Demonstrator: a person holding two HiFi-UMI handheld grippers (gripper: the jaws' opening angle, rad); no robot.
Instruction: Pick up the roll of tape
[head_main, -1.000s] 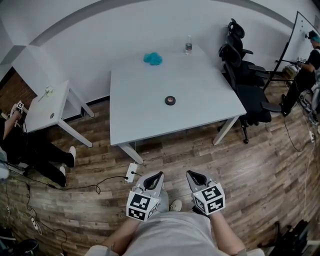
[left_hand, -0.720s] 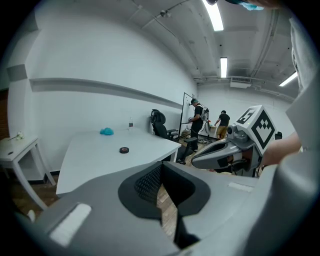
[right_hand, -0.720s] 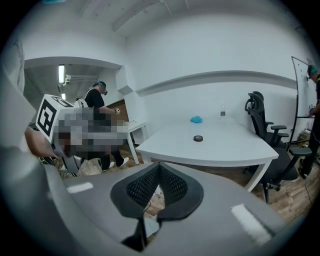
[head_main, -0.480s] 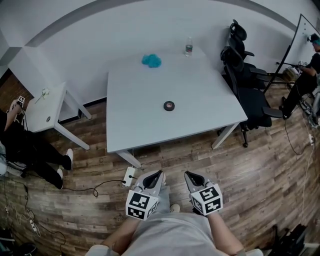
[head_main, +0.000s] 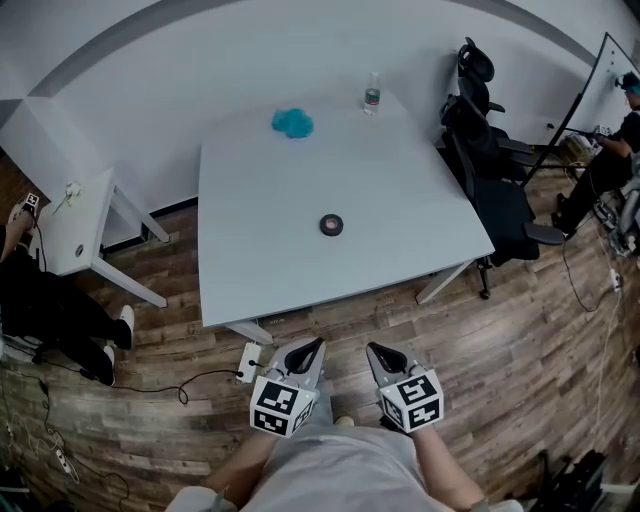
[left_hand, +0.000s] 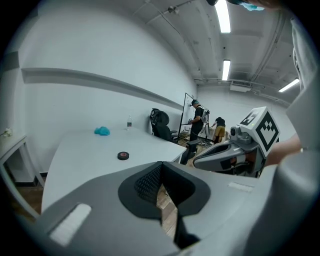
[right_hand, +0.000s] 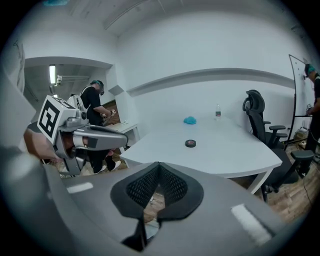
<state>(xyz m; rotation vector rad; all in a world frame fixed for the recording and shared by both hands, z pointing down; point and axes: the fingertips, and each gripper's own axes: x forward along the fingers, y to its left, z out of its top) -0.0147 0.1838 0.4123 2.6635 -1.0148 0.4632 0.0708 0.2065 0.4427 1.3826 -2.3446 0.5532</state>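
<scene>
The roll of tape is a small black ring with a red core. It lies flat near the middle of the white table, and shows too in the left gripper view and the right gripper view. Both grippers hang side by side over the wooden floor, short of the table's near edge and far from the tape. My left gripper is shut with nothing in it, its tips meeting. My right gripper is shut and empty as well.
A blue cloth and a water bottle sit at the table's far side. Black office chairs stand to the right, a small white side table to the left. A power strip lies on the floor. People are at both edges.
The table and tape now look larger and nearer in the head view, shifted slightly left. Both grippers have travelled forward towards the table together, still shut.
</scene>
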